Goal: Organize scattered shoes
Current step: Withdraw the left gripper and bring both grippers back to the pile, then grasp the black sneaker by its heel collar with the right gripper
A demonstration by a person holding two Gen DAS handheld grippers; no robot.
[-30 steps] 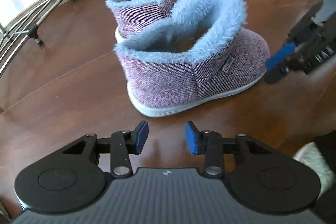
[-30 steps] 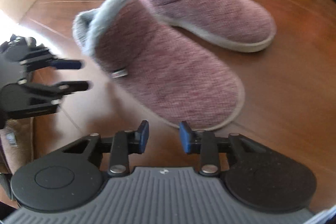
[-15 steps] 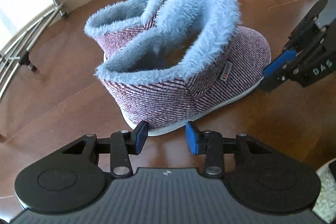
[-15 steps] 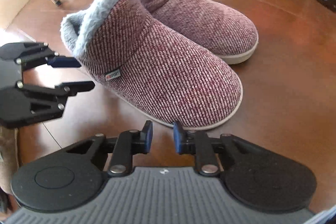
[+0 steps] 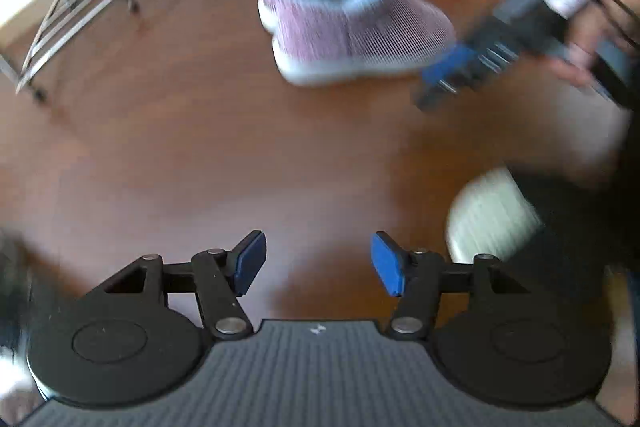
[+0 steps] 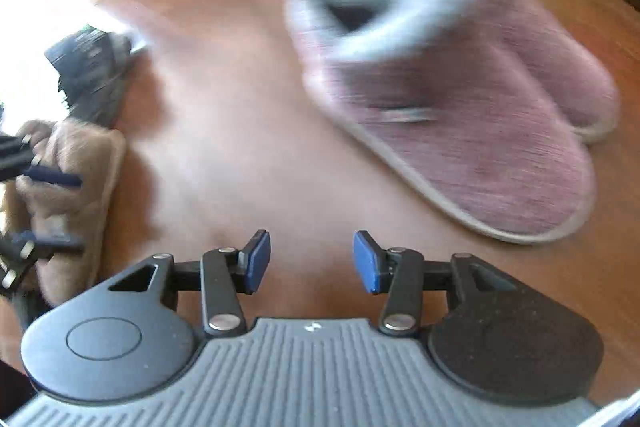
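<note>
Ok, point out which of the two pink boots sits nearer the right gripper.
The front pink boot, toe closest to the right gripper; the other pink boot stands behind it, nearer the bottles.

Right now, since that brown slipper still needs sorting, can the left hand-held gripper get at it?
Probably yes. In the right wrist view the left hand-held gripper is open, its fingers right over the brown fuzzy slipper, nothing between them. The pink boots sit well off to the side.
</note>
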